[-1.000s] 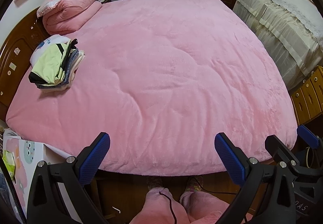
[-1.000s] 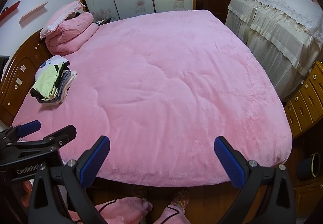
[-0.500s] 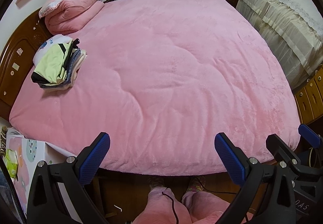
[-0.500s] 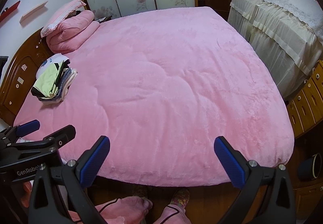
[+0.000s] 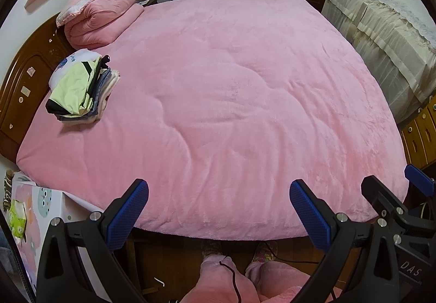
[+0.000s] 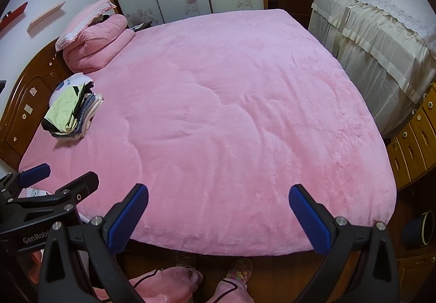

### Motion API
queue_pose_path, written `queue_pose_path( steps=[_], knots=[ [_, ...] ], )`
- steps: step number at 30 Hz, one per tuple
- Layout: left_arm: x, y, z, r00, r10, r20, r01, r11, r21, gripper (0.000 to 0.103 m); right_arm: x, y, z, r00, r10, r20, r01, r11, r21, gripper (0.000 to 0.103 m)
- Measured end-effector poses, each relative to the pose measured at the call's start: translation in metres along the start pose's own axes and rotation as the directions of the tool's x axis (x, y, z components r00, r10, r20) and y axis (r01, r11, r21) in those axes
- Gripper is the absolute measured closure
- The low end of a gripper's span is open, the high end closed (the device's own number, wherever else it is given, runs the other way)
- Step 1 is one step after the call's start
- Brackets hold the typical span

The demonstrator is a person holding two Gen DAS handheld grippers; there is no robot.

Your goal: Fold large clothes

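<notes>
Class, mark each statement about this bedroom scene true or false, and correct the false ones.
1. Both grippers are open and hold nothing. True: the left gripper and the right gripper each have their jaws wide apart, with only the bed beyond.
2. The stack of folded clothes lies in the middle of the pink blanket. False: it lies near the wooden headboard, at the blanket's left edge.
3. A light green garment tops the stack. True.
4. The rolled pink quilt rests on the stack of clothes. False: it sits apart, farther along the headboard.
</notes>
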State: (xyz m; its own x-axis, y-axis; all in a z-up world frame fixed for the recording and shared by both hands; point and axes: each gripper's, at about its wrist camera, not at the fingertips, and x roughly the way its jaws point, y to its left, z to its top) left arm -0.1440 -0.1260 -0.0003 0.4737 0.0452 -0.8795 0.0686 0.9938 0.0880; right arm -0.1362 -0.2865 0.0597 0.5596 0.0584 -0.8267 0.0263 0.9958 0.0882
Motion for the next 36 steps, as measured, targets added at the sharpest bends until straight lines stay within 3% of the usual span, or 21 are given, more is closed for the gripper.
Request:
queue_pose_path(
  steps=[36],
  knots=[
    [0.000, -0.002, 0.002, 1.000, 0.005, -0.007, -0.005, 1.000, -0.002, 0.001, 0.008, -0.011, 0.004, 1.000, 0.002, -0.013, -0.002, 1.000, 0.008, 0.000]
  ],
)
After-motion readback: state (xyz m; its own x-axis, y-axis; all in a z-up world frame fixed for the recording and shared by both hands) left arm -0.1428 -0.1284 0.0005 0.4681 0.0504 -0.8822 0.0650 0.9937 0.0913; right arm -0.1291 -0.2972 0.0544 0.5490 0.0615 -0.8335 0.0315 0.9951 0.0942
